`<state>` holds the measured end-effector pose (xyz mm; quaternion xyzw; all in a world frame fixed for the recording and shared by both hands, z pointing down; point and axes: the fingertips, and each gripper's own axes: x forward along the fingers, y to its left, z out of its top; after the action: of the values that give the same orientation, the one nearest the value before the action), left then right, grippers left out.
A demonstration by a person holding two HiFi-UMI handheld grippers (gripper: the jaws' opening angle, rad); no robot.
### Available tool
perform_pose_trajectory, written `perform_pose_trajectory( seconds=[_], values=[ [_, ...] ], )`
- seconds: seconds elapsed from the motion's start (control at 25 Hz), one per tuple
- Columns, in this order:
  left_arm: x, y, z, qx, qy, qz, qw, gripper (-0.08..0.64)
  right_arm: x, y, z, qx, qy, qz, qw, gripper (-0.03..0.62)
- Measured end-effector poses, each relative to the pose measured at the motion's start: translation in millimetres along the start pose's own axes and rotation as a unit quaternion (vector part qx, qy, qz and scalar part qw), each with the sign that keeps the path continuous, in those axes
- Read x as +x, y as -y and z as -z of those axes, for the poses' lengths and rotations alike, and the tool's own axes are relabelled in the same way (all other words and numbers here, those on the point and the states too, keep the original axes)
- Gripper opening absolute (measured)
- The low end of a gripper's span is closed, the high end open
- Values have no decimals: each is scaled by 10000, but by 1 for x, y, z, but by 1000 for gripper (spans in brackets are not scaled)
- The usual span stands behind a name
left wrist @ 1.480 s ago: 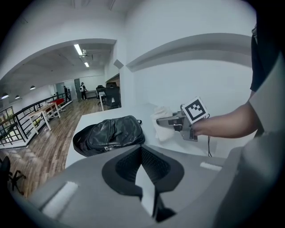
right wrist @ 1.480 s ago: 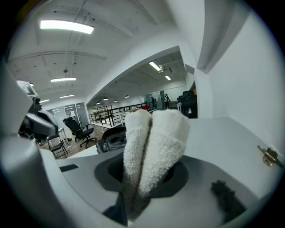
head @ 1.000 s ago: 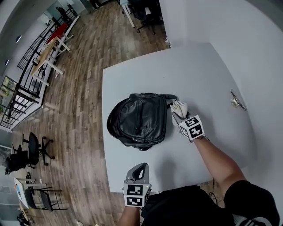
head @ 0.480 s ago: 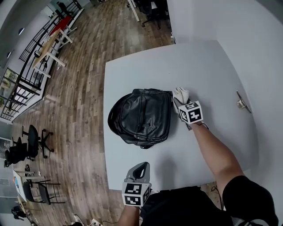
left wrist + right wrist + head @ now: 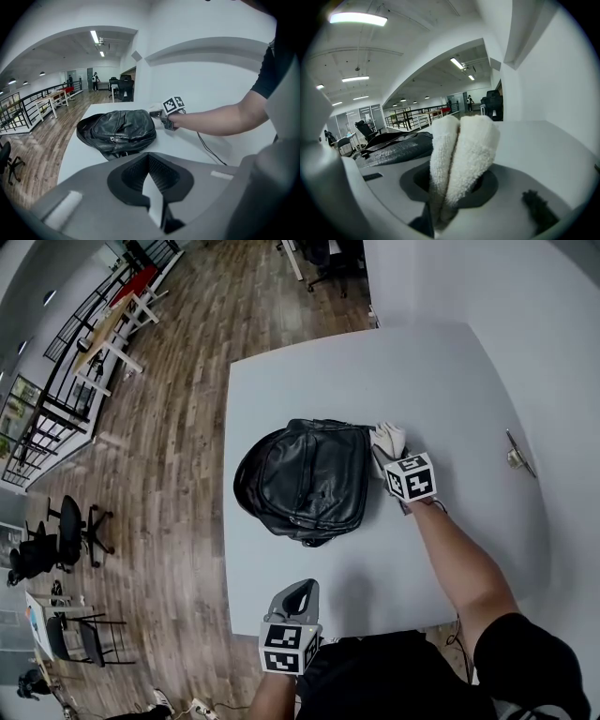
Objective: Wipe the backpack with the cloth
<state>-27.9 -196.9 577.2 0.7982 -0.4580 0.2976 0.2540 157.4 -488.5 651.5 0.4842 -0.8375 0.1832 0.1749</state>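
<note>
Just left of the right claw [image 5: 382,457], clamped on a folded white terry cloth [image 5: 388,438], lies the black leather backpack [image 5: 305,479]; left claw [image 5: 296,596], jaws together, empty, is farther.

small metal object [image 5: 514,458] unidentifiable, backpack [image 5: 398,146] partly hidden

Black leather backpack [image 5: 305,479] lies flat; folded white cloth [image 5: 387,440] beside it.
</note>
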Motion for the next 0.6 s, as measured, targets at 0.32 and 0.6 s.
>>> perform_pose_trajectory(
  seconds=[0.32,0.6],
  values=[
    [-9,3,-1,-11,82,35,10000,8,-17,-16,-1,-111,38,-61,9999,98],
    [-10,4,0,-11,156,65,9999,8,-27,-31,8,-114,56,-141,9998,98]
  ],
)
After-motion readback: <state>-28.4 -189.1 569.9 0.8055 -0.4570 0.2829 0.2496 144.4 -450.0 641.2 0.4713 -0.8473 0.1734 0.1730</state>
